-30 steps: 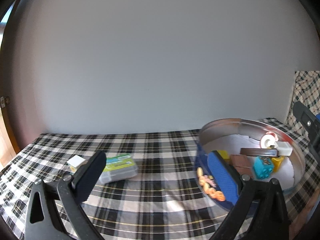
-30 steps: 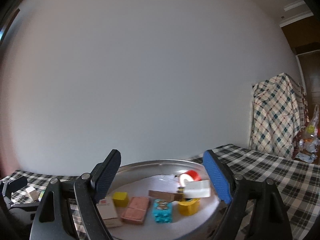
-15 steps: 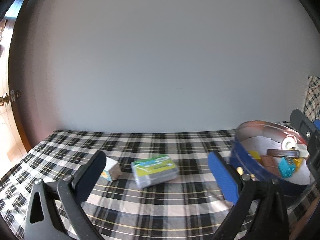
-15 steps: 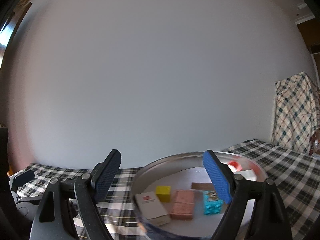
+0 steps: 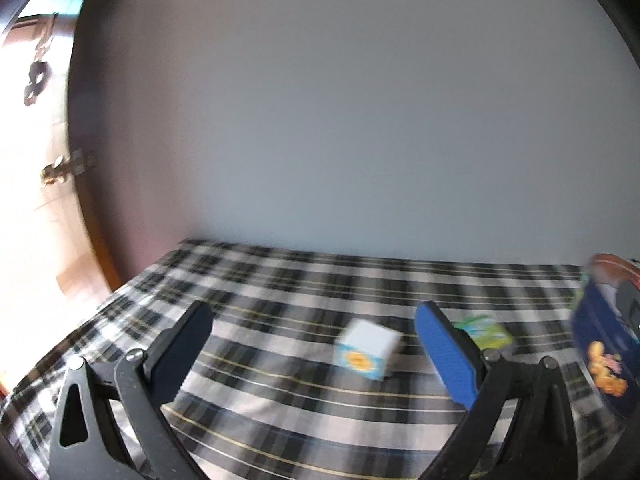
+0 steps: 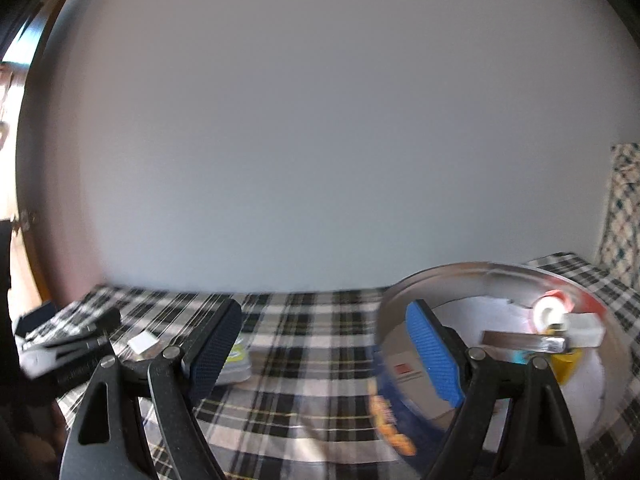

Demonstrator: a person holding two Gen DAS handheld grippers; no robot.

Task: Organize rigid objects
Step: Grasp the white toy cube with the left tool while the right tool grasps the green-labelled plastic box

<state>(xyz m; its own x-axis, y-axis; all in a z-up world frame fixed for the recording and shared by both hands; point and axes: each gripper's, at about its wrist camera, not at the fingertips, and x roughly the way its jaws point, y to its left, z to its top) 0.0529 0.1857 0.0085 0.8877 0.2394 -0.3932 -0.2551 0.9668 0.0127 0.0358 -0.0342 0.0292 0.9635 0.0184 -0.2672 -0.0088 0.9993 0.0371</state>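
Note:
A small white cube with a blue and orange face [image 5: 368, 348] lies on the checked cloth, between the fingers of my open, empty left gripper [image 5: 316, 354] and a little beyond them. A green and clear box [image 5: 482, 330] lies just right of it, partly behind the right finger. The round blue tin [image 6: 508, 344] holds several small objects: a red tape roll, a white block, a yellow block, a card box. My right gripper [image 6: 326, 354] is open and empty, its right finger over the tin's left rim. The cube [image 6: 144, 342] and the box [image 6: 236, 360] also show there.
The tin's blue wall [image 5: 600, 352] is at the far right of the left wrist view. The table's left edge [image 5: 120, 304] drops toward a bright doorway. My left gripper's body [image 6: 68, 356] sits at the left of the right wrist view. A checked cloth [image 6: 624, 216] hangs at far right.
Both views have swung left. The cube now lies between my left fingers, the green box has passed behind the right finger, and the tin has slid to the right in both views.

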